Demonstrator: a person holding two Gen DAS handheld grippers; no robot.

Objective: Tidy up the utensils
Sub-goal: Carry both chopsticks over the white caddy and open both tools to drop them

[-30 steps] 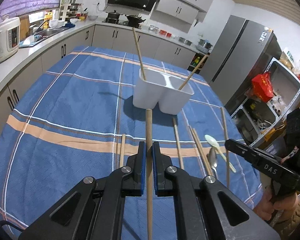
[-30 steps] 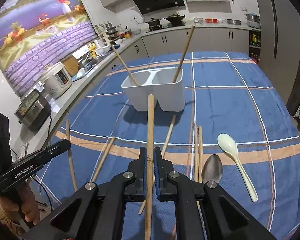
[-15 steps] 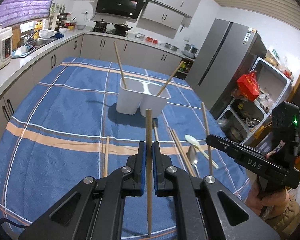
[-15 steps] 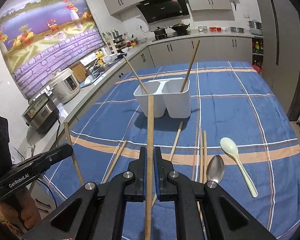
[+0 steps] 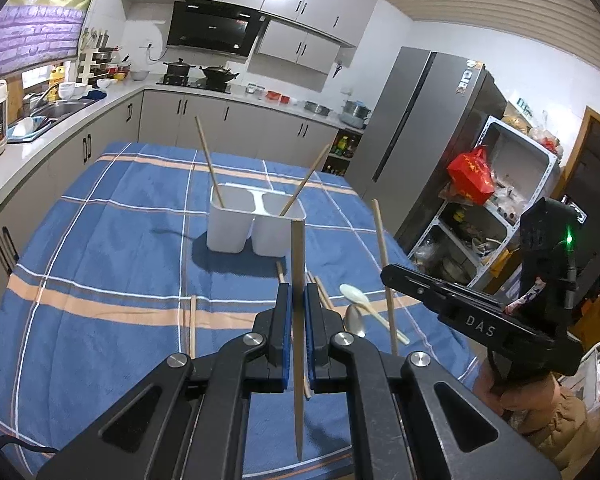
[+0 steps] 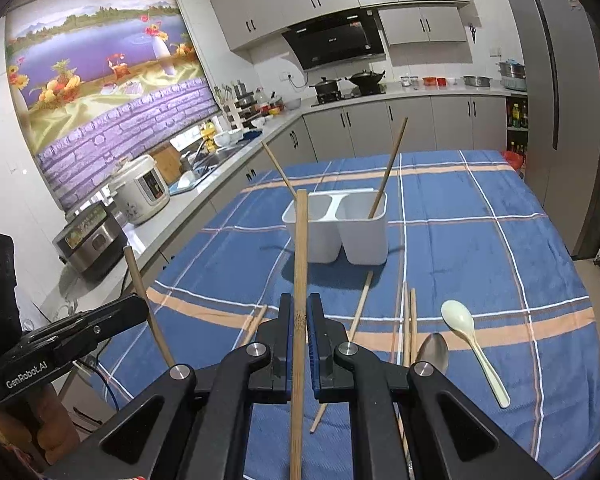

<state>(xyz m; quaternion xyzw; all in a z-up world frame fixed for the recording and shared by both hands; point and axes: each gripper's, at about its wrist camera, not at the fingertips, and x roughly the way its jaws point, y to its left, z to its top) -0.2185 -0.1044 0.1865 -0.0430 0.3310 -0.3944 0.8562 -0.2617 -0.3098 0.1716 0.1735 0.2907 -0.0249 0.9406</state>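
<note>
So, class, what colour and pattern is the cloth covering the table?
The tablecloth is blue, crossed by white lines and orange bands in a large check; the right wrist view shows it best.

Both grippers have come up off the table since a second ago, left gripper (image 5: 298, 312) and right gripper (image 6: 299, 320) each lifting its chopstick, so the white holder (image 5: 256, 224) looks farther off and lower.

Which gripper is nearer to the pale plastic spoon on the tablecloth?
Right. The right gripper hovers just left of the pale plastic spoon in its own view; the left gripper is farther away, beyond the right gripper's other side.
</note>
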